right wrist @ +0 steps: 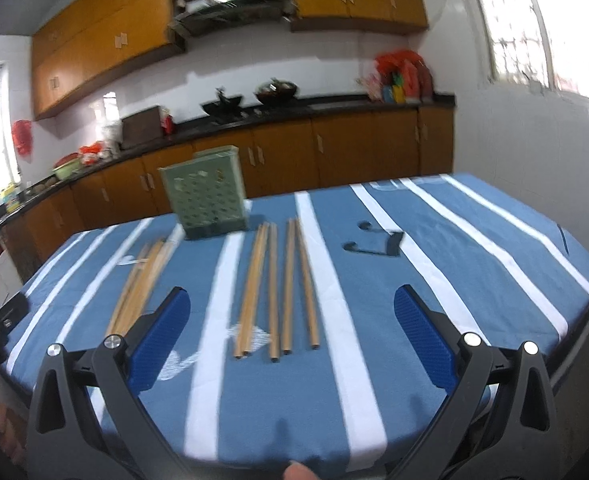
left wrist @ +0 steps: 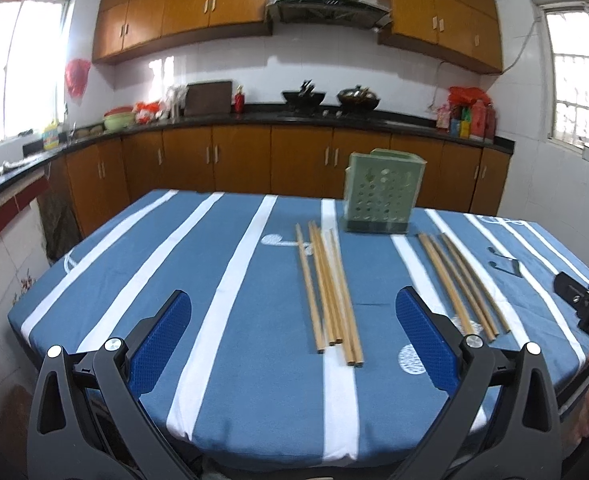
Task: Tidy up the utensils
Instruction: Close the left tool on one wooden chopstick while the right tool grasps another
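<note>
Two bunches of wooden chopsticks lie on a blue and white striped tablecloth. In the left wrist view the left bunch lies ahead between my open left gripper fingers, and the right bunch lies beyond the right finger. A green perforated utensil holder stands upright behind them. In the right wrist view the right bunch lies ahead of my open right gripper, the left bunch is partly hidden by the left finger, and the holder stands at the far left. Neither gripper holds anything.
The table edge is close below both grippers. A black music-note print marks the cloth. Wooden cabinets and a dark counter with woks run behind. The other gripper and a hand show at the right edge.
</note>
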